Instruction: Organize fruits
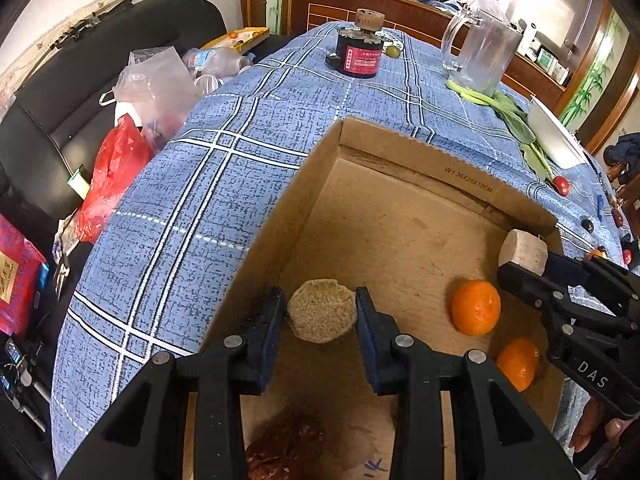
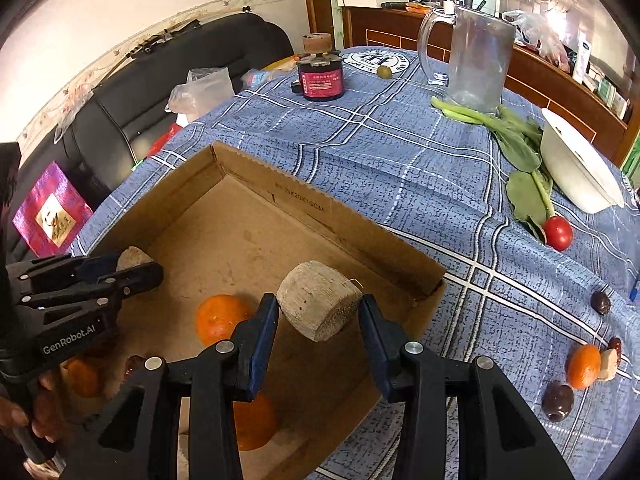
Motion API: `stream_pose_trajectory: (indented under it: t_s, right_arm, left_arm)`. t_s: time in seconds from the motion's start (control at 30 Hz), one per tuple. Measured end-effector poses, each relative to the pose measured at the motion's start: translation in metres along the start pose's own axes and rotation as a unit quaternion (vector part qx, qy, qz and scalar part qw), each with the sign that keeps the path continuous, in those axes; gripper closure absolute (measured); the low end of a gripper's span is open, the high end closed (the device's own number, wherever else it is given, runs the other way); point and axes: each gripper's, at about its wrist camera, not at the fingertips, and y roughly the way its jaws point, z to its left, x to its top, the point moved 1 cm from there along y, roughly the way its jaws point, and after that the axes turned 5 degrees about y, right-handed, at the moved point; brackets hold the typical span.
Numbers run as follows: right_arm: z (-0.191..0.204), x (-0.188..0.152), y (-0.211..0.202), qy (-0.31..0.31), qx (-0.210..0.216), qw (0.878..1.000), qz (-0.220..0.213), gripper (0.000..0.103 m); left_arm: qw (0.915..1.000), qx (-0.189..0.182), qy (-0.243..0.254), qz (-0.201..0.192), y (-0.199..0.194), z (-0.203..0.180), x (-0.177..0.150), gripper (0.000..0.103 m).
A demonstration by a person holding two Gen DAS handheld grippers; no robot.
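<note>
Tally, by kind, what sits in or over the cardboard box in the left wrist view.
Beige chunks, held above the floor: 2
Oranges: 2
Dark red clump: 1
Total: 5

Both wrist cams look down close into the same cardboard box (image 1: 400, 216) (image 2: 256, 216), left and right sides.

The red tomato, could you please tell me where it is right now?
In the right wrist view the red tomato lies on the blue tablecloth at the right, outside the cardboard box, at the tip of the leafy greens beside the white bowl.
</note>
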Motion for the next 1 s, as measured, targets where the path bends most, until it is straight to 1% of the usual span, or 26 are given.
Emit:
stream_pose_trajectory:
  t_s: [0.03, 0.2, 0.37, 0.43, 0.5, 0.57, 0.63, 0.7, 0.77, 0.8, 0.9, 0.97, 1.0]
  right_arm:
    - [0.000, 0.000, 0.000, -0.001, -0.001, 1.000, 0.000, 0.057]
    - [0.001, -0.001, -0.003, -0.003, -0.004, 1.000, 0.001, 0.057]
    - [0.000, -0.003, -0.009, 0.000, -0.005, 1.000, -0.003, 0.057]
    - [0.000, -0.004, -0.014, 0.002, -0.006, 1.000, -0.005, 0.056]
    - [0.000, -0.006, -0.018, 0.004, -0.009, 1.000, -0.007, 0.053]
    - [-0.001, -0.009, -0.025, 0.007, -0.007, 1.000, -0.012, 0.052]
    - [-0.001, -0.012, -0.035, 0.008, -0.006, 1.000, -0.017, 0.052]
    - [-0.001, -0.016, -0.043, 0.008, -0.008, 1.000, -0.020, 0.049]
    - [-0.003, -0.022, -0.051, 0.010, -0.010, 1.000, -0.023, 0.044]
    - [-0.005, -0.026, -0.056, 0.012, -0.010, 1.000, -0.024, 0.043]
    - [-0.012, -0.038, -0.068, 0.023, -0.011, 0.999, -0.022, 0.039]
    - [-0.020, -0.049, -0.076, 0.036, -0.009, 0.999, -0.019, 0.034]
    - [-0.026, -0.056, -0.081, 0.045, -0.011, 0.999, -0.019, 0.034]
  left_arm:
    - [1.0000, 0.006, 0.002, 0.002, 0.000, -0.001, 0.000, 0.069]
    - [0.9999, 0.009, -0.003, 0.006, -0.002, 0.002, -0.002, 0.069]
    - [0.9999, 0.015, -0.003, 0.003, -0.008, 0.003, -0.006, 0.068]
    - [0.9998, 0.018, -0.003, -0.001, -0.013, 0.002, -0.009, 0.063]
    - [0.9997, 0.024, -0.001, -0.006, -0.017, 0.001, -0.011, 0.061]
    - [0.9995, 0.030, 0.002, -0.011, -0.023, -0.001, -0.015, 0.056]
    - [0.9990, 0.041, 0.004, -0.019, -0.030, -0.004, -0.018, 0.048]
    - [0.9985, 0.048, 0.006, -0.025, -0.036, -0.006, -0.022, 0.045]
    - [0.9981, 0.053, 0.008, -0.030, -0.043, -0.010, -0.025, 0.045]
    - [0.9980, 0.055, 0.009, -0.032, -0.047, -0.013, -0.027, 0.044]
    - [0.9978, 0.054, 0.009, -0.037, -0.055, -0.020, -0.031, 0.041]
    - [0.9979, 0.052, 0.009, -0.039, -0.061, -0.028, -0.036, 0.040]
    - [0.9979, 0.050, 0.009, -0.040, -0.064, -0.032, -0.038, 0.040]
